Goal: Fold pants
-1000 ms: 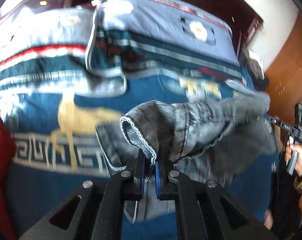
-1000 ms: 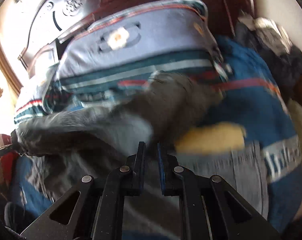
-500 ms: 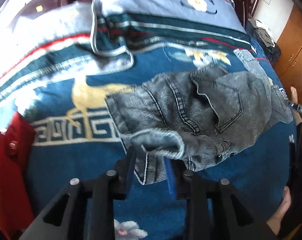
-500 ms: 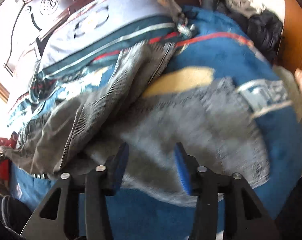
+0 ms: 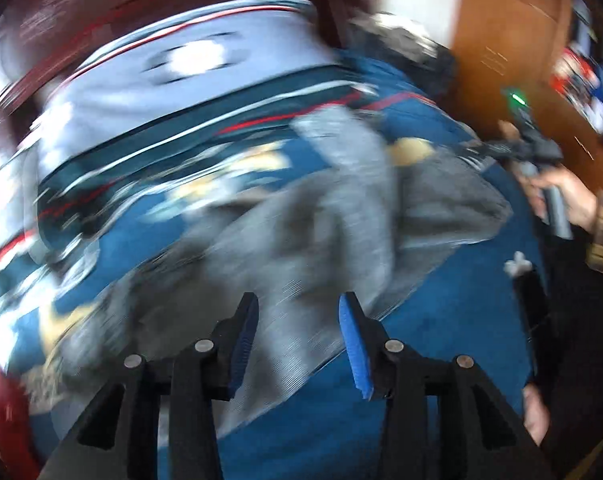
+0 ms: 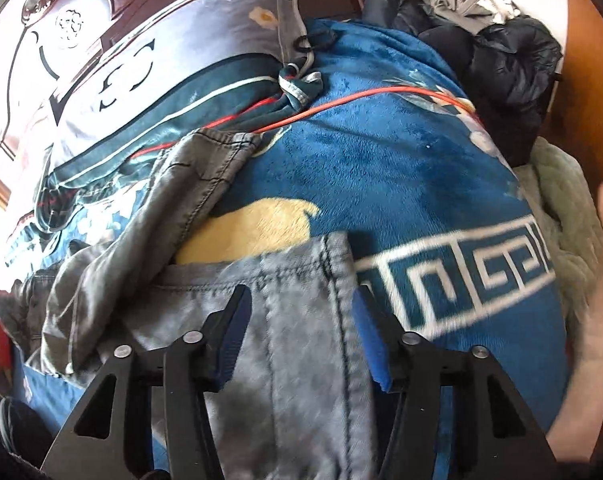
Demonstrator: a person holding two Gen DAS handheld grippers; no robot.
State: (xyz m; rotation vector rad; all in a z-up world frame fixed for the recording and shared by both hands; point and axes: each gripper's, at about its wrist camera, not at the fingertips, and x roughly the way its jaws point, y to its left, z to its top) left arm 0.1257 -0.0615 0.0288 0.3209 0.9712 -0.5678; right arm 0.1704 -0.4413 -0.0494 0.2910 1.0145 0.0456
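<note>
The left gripper is released, its black fingers with ribbed blue pads spread wide and holding nothing. Just past them lie the pants, grey washed denim, rumpled into soft ridges on the bed; this view is heavily blurred, so seams cannot be made out. Under them is a plush blue blanket with tan and white woven figures. Toward the head of the bed sits a pale grey pillow banded in dark teal with thin red and white stripes.

In the right wrist view the denim is sharp: the pants show double stitched seams and a hemmed edge, one part lying flat below the right gripper, another part draped in folds to the left. That gripper is also released, fingers wide apart over the cloth and clamping nothing. The blanket carries a white key-pattern border. At far right a heap of dark puffy clothes sits beside the bed.
</note>
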